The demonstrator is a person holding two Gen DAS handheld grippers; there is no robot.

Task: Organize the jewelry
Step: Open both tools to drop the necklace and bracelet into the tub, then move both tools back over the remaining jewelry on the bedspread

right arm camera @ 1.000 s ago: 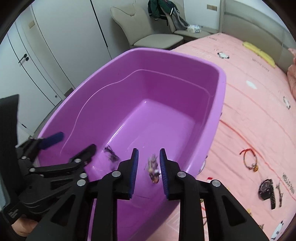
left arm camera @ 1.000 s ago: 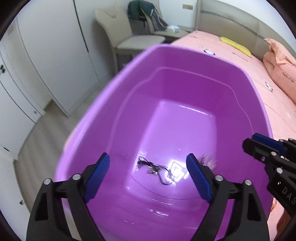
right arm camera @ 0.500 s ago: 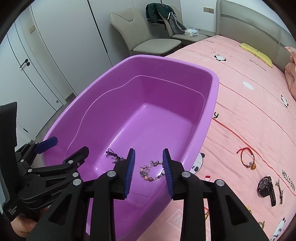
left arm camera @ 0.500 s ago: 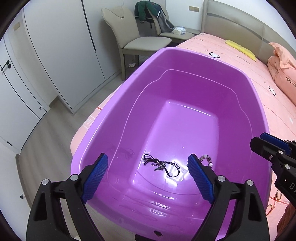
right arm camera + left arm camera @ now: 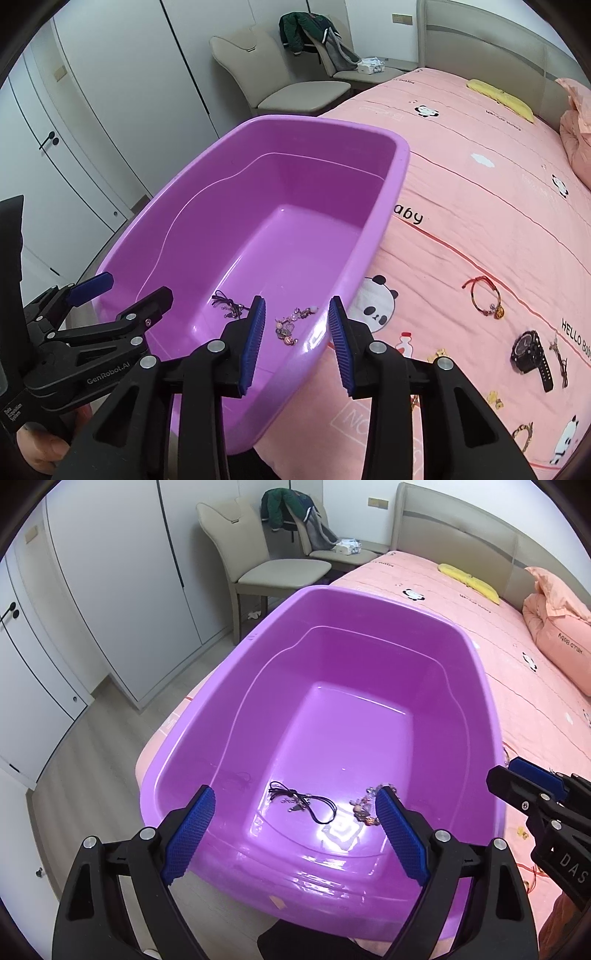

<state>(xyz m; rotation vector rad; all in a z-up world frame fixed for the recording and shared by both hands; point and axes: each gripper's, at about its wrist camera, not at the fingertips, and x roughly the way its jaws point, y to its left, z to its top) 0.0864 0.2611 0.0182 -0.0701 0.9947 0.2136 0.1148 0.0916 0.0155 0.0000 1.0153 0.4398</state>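
A beaded charm bracelet (image 5: 291, 325) lay loose on the floor of the purple plastic tub (image 5: 384, 206), a black cord necklace (image 5: 303, 801) at its nine o'clock. The right gripper (image 5: 297, 343) had just been opening, its jaws part-spread with nothing pinched. The left gripper (image 5: 295, 838) stood wide and empty. A black wristwatch (image 5: 532, 350) lay on the pink bedspread (image 5: 480, 221) at three o'clock of the tub.

Black cord necklace (image 5: 303, 800) and beaded bracelet (image 5: 364, 806) inside purple tub (image 5: 258, 635)

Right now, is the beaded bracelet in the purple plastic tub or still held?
In: the beaded bracelet lies on the purple plastic tub floor, clear of the open right tool.
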